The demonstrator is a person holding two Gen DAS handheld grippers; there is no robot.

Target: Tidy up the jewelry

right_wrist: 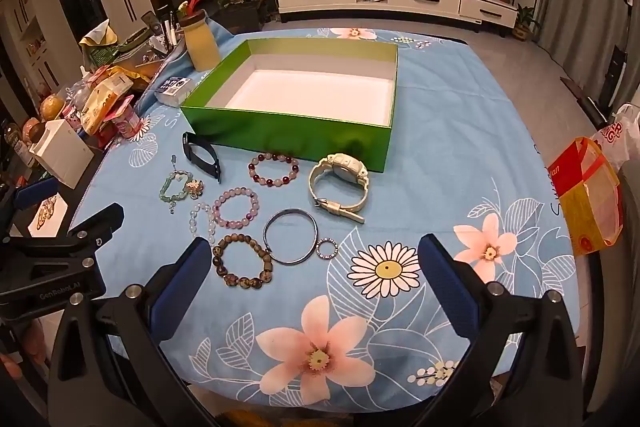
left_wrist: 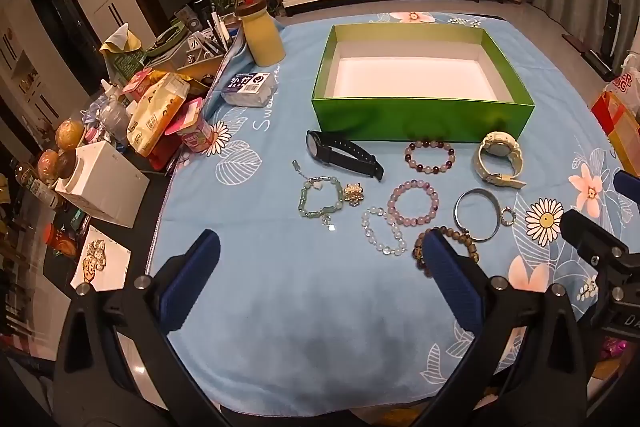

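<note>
Left tool [left_wrist: 320, 259] and right tool [right_wrist: 316, 267]: both spread wide, holding nothing, above the bench [left_wrist: 280, 327]. Green box [left_wrist: 420, 123]: open, white floor bare. Just in front of the box lie the black watch [left_wrist: 340, 153], cream watch [left_wrist: 498, 159], bead bracelets [left_wrist: 414, 201] and metal bangle [left_wrist: 478, 215].

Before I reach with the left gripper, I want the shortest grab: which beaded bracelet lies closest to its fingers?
The brown beaded bracelet, partly hidden behind one finger; the others lie farther toward the green box.
</note>
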